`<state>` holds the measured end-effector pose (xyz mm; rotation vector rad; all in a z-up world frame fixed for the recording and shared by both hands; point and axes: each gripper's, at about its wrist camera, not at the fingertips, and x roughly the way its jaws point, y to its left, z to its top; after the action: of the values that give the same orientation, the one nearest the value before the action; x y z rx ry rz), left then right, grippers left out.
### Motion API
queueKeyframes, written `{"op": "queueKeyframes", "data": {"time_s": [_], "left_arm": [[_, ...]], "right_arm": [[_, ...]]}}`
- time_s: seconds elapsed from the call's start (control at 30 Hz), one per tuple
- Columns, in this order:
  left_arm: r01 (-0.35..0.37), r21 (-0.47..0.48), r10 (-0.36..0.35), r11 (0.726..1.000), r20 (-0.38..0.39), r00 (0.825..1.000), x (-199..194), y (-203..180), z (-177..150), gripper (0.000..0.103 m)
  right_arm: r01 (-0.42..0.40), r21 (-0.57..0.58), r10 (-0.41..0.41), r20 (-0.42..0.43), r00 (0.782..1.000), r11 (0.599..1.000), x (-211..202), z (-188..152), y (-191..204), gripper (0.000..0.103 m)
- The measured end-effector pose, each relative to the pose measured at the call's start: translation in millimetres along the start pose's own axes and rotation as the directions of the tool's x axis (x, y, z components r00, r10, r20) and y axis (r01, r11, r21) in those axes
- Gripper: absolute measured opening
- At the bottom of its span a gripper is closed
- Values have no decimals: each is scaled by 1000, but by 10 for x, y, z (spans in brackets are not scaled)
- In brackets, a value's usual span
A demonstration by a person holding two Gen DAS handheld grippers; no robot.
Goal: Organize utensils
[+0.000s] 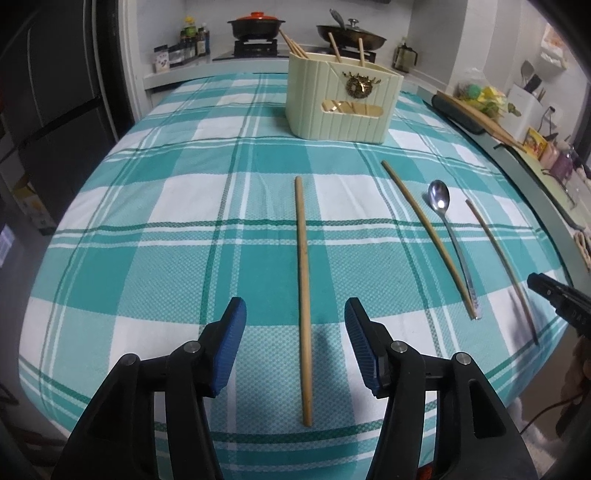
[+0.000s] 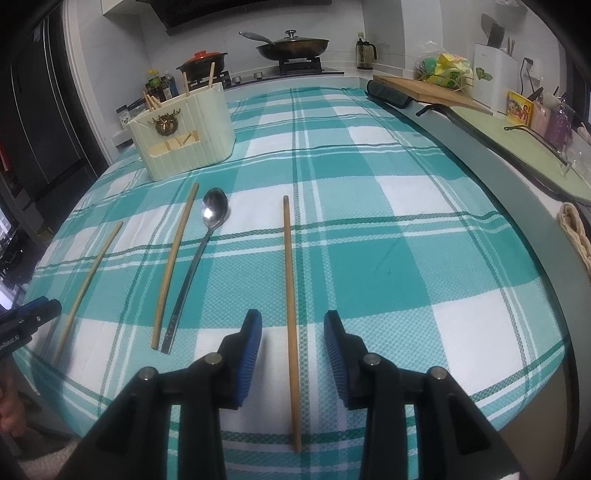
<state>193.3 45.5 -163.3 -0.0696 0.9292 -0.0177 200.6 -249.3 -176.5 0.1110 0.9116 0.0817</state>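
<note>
Three wooden chopsticks and a metal spoon lie on a teal checked tablecloth. My left gripper (image 1: 294,314) is open, its jaws either side of the leftmost chopstick (image 1: 303,280), above it. My right gripper (image 2: 293,325) is open, its jaws either side of the rightmost chopstick (image 2: 290,295). Between them lie the middle chopstick (image 1: 424,229) (image 2: 175,254) and the spoon (image 1: 448,221) (image 2: 201,251). A cream utensil holder (image 1: 341,101) (image 2: 184,142) stands at the back with several chopsticks in it.
The tablecloth (image 1: 166,221) (image 2: 406,221) covers the table, whose front edge is near both grippers. A stove with a red-lidded pot (image 1: 256,24) and a wok (image 2: 293,46) is behind. A cutting board (image 2: 424,90) and clutter sit on the right counter.
</note>
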Motion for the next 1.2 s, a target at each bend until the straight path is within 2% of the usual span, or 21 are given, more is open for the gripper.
{"op": "queueKeyframes", "data": {"time_s": [0.33,0.9,1.07,1.2], "left_arm": [[6,-36,-6,999,-8,1000,8,185,64,61],[46,4,-45,999,-25,999,18,240,240,62],[96,67,-91,993,-83,992,122,189,410,65],[168,102,-152,981,-145,978,285,122,597,65]], "right_arm": [[-7,37,9,-32,999,999,43,2,-55,36],[-37,-5,37,-61,997,999,-6,193,-80,36],[-48,-50,44,-76,996,998,48,303,-73,36],[-62,-102,48,-137,989,993,216,495,-66,36]]}}
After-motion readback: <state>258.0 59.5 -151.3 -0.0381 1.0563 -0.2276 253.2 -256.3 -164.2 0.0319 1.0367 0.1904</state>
